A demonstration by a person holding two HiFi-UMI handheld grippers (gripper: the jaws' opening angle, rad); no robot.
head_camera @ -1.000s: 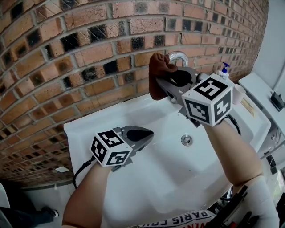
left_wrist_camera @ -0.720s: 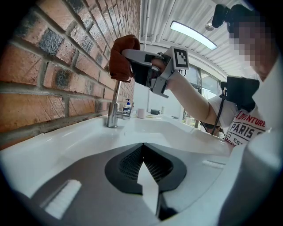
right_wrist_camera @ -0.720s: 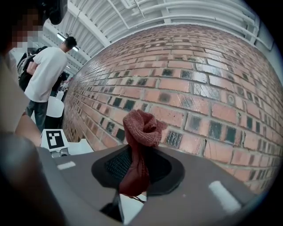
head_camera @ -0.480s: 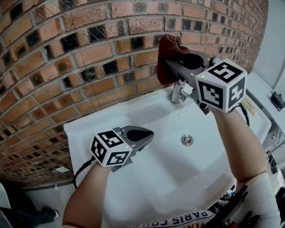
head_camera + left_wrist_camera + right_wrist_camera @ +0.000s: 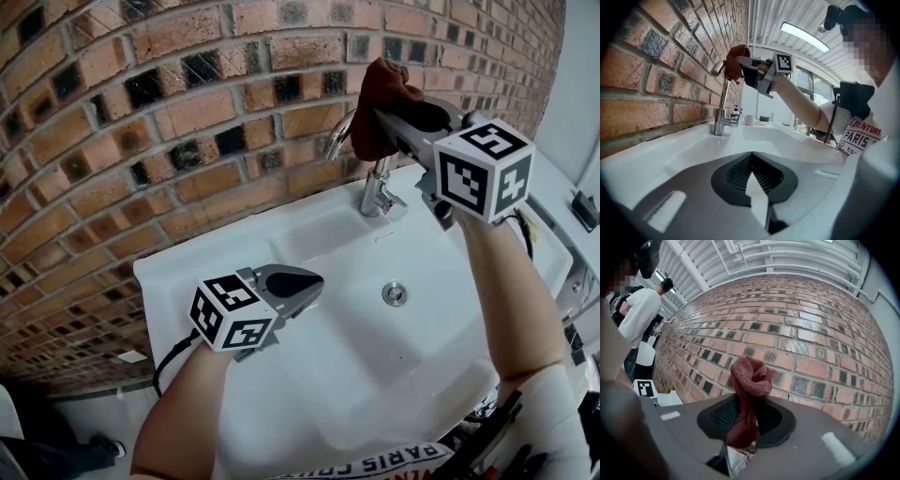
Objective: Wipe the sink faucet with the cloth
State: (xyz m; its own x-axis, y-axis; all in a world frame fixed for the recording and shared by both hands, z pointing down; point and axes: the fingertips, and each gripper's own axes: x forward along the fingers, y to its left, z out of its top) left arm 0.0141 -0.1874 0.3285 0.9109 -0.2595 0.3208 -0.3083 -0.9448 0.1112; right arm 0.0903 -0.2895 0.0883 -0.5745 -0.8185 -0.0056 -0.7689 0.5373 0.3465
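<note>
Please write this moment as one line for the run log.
right gripper: shut on cloth, cloth beside faucet | left gripper: shut, empty, above sink

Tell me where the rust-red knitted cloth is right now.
Head view, upper right: the rust-red knitted cloth is clamped in the right gripper, held high beside the spout of the curved chrome faucet.

washroom, white sink (image 5: 234, 281), faucet (image 5: 375, 192), brick wall (image 5: 141, 112)
</note>
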